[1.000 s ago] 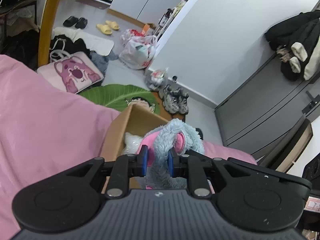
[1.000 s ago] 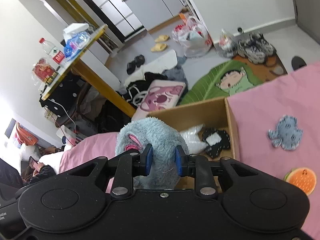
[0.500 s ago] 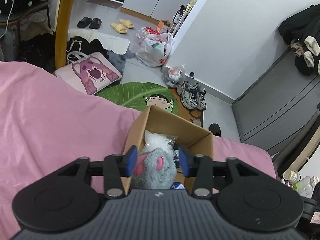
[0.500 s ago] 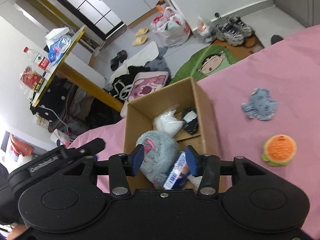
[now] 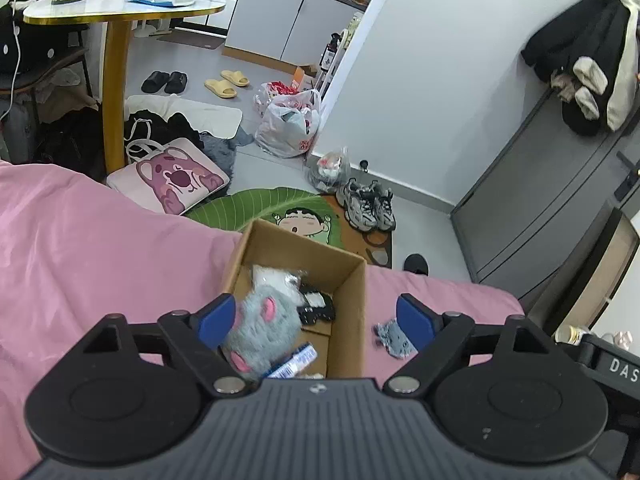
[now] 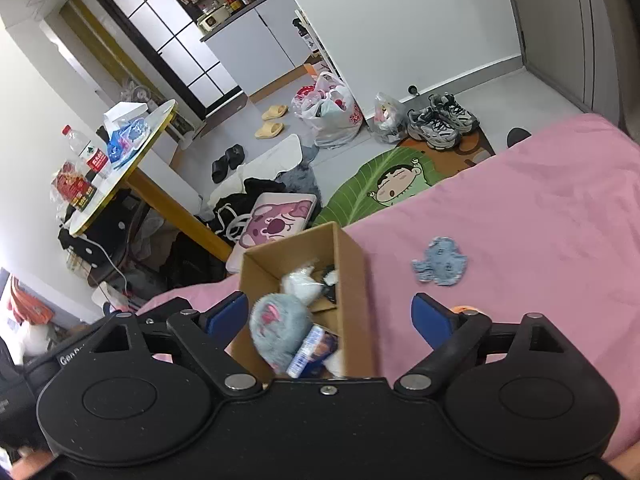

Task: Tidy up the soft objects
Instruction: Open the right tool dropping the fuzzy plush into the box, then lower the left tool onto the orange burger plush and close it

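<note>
Over the pink bed, going left to right: the left tool hangs with its blue pads spread wide and nothing between them, above the cardboard box. Inside the box lies the grey plush toy with pink ears, beside a white bagged item, a black-and-white piece and a small blue-and-white packet. Right of the box, on the sheet, lies a flat blue-grey fabric patch, apart from the cardboard. Farther right the right tool is likewise wide and empty, and just past its right pad peeks an orange soft thing (mostly hidden, so I cannot tell what it is).

My judgement: the patch is next. It looks light, limp and thin, so it will sag and may slip from a shallow pinch; take it at an edge or bunch the middle, keeping the bedsheet out of the pads
</note>
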### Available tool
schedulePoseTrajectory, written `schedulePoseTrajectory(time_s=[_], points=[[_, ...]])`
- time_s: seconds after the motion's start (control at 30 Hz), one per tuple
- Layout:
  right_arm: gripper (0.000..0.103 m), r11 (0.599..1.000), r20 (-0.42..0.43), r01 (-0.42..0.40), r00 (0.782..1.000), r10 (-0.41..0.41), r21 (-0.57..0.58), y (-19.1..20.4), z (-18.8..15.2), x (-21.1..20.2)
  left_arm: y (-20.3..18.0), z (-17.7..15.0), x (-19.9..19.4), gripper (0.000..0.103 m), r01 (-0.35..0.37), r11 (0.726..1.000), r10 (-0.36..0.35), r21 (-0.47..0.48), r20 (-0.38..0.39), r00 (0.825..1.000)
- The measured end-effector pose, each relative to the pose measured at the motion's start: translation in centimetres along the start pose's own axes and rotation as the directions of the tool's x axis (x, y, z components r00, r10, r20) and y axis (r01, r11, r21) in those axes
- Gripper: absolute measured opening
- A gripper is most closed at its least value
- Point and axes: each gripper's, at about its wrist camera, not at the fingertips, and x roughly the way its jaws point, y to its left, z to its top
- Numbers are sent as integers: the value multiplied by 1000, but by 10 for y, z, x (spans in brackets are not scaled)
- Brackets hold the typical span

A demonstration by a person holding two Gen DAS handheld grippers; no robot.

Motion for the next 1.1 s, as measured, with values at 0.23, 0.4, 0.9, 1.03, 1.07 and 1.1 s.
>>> schedulePoseTrajectory(time_s=[0.23, 0.4, 0.9, 1.03, 1.07, 1.1], points=[[98, 997, -14, -13, 1000, 12, -75, -25, 3, -17, -33, -9, -3, 92, 16, 999, -16, 37, 3, 1000], [101, 992, -19, -36, 999, 34, -121, -39, 7, -24, -55, -19, -1, 94, 4, 999, -4, 39, -10, 1000], [103, 980, -66, -84, 995, 73, -182, -86, 29, -24, -103, -52, 4, 102, -89, 996, 88, 30, 37, 995], [103, 977, -84, -106, 992, 92, -182, -100, 34, -20, -113, -60, 13, 102, -99, 995, 99, 21, 27, 995], [103, 977, -92, -110, 991, 95, -181, -102, 36, -18, -116, -62, 16, 102, -106, 994, 105, 23, 23, 994], [103, 977, -101, -113, 990, 96, -179, -105, 38, -15, -120, -64, 20, 102, -119, 993, 118, 25, 19, 993]])
